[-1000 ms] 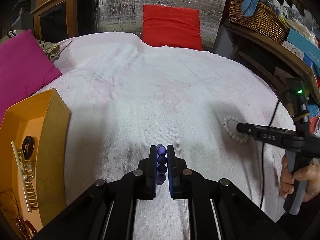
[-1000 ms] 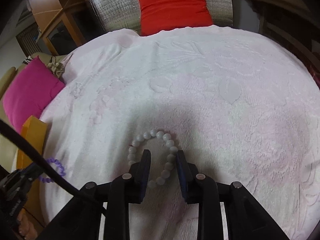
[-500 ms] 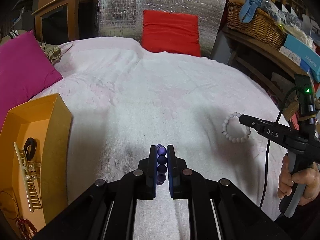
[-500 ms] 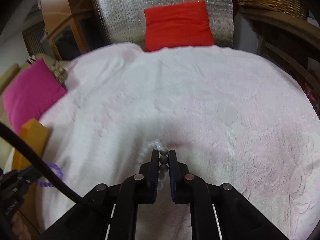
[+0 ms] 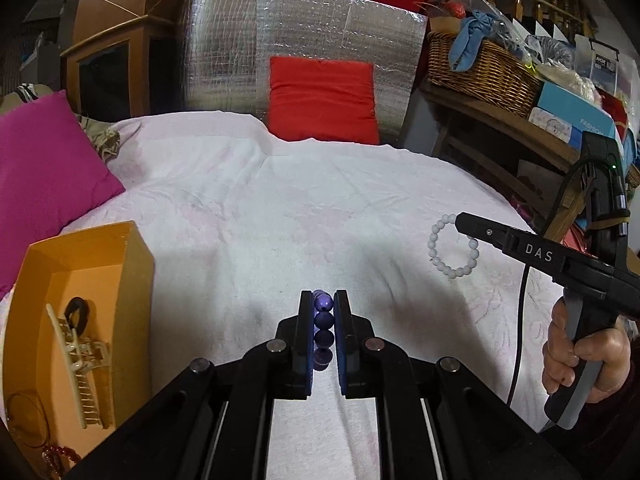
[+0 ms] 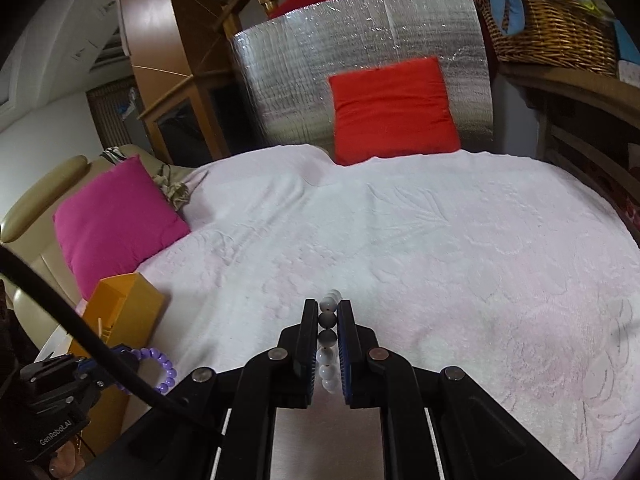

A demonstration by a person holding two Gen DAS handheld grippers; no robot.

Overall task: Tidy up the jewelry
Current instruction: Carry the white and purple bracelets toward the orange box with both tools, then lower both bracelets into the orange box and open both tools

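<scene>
My left gripper (image 5: pixel 323 300) is shut on a purple bead bracelet (image 5: pixel 323 322), held above the white bedspread; the bracelet also shows in the right wrist view (image 6: pixel 158 368). My right gripper (image 6: pixel 328 308) is shut on a white bead bracelet (image 6: pixel 328 344) and holds it in the air; the bracelet hangs from the gripper's tip in the left wrist view (image 5: pixel 452 246). An orange box (image 5: pixel 136 264) at the left holds a hair claw clip (image 5: pixel 80 364), a black hair tie (image 5: pixel 78 312) and red beads (image 5: pixel 60 458).
A pink cushion (image 5: pixel 44 176) lies at the left, a red cushion (image 5: pixel 324 100) at the back against a silver foil panel (image 5: pixel 300 32). A wicker basket (image 5: pixel 480 68) and boxes sit on a wooden shelf at the right. The white bedspread (image 5: pixel 300 208) covers the middle.
My right gripper closed on the white bracelet and lifted it off the bedspread. Both grippers have risen. The left gripper kept hold of the purple bracelet.
</scene>
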